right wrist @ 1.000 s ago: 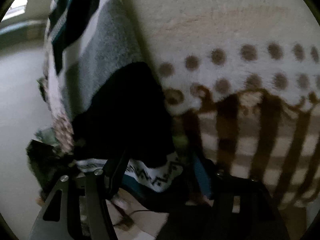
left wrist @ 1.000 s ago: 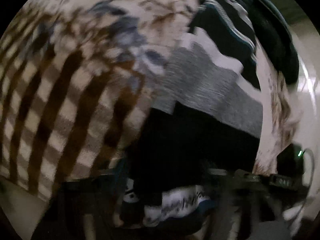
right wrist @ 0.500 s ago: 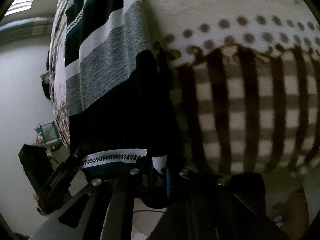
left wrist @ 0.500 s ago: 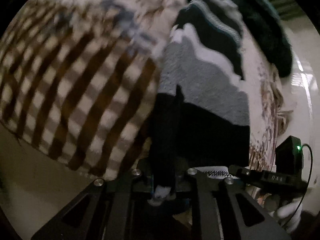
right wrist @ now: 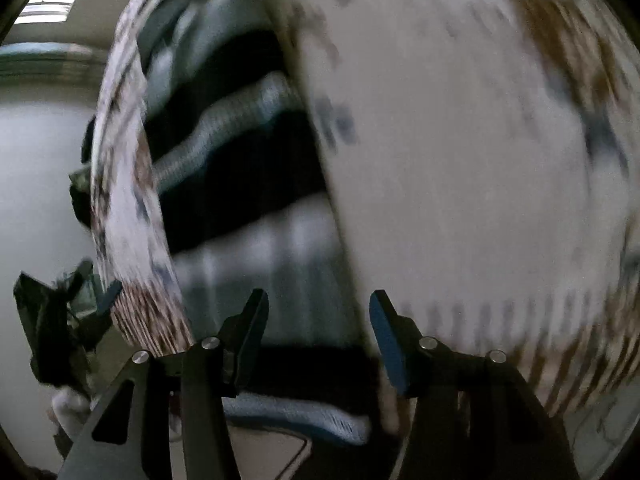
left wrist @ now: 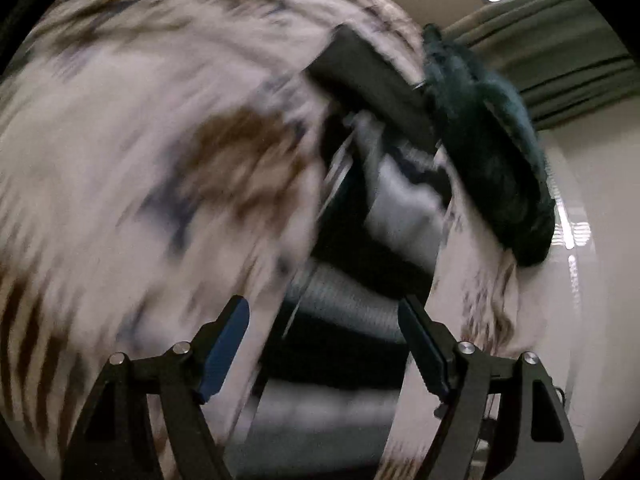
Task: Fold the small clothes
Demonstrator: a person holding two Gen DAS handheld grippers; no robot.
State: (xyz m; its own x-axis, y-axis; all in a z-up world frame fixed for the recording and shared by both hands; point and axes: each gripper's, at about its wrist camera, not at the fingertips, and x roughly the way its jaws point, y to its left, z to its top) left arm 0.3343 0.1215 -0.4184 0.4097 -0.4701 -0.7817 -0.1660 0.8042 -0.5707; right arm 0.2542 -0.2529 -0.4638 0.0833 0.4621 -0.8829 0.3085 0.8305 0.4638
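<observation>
Over the patterned blanket (left wrist: 132, 184), both claws have let go of the striped garment (left wrist: 352, 300). The left claw (left wrist: 324, 344) and right claw (right wrist: 318, 332) are opening, nothing between their pads, so this fold looks finished.

We are seeing the right gripper (right wrist: 318, 322) opening its jaws, nothing pinched between them, above the striped garment (right wrist: 240, 168) (badly blurred) lying beside a pale patterned blanket (right wrist: 460, 160).

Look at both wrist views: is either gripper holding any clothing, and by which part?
Nothing is held. The left gripper and right gripper have jaws opening with no cloth pinched; the striped garment lies beyond the fingertips.
</observation>
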